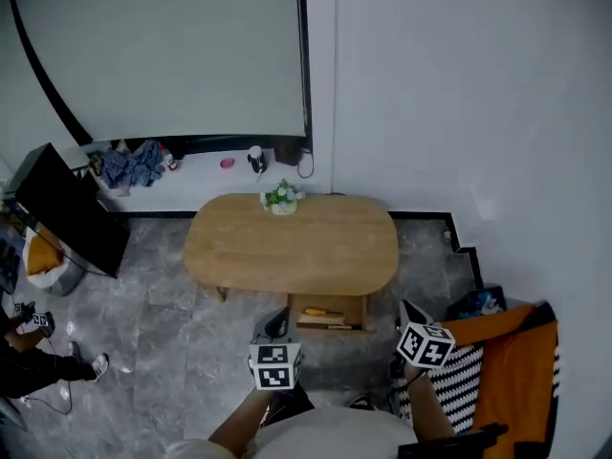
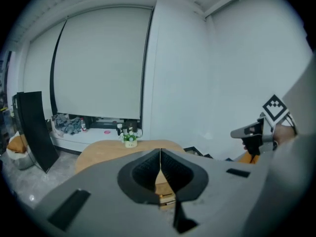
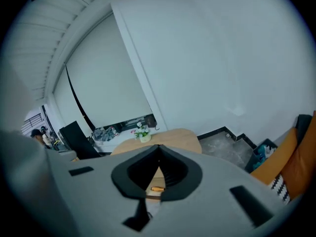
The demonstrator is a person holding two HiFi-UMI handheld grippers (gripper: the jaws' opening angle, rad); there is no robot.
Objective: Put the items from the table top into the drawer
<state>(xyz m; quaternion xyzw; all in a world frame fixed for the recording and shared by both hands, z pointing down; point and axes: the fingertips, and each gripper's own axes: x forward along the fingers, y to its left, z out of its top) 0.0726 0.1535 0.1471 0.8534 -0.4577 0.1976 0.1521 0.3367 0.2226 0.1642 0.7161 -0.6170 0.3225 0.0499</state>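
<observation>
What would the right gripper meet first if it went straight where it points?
Probably the wooden table, near its front edge above the open drawer. Nothing shows between it and the shut right gripper. Depth is unclear, so it could reach the drawer instead.

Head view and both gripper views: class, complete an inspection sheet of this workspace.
Surface: oval wooden table, with its drawer open at the near edge.
Job's things: flower pot on the table's far edge; orange-handled tool lying in the drawer.
Clutter: clothes heap on the window ledge.
Grippers: left gripper shut, empty; right gripper shut, empty.
Cables: looped cable by the ledge.
Surroundings: black panel leaning at left; orange seat at right.
</observation>
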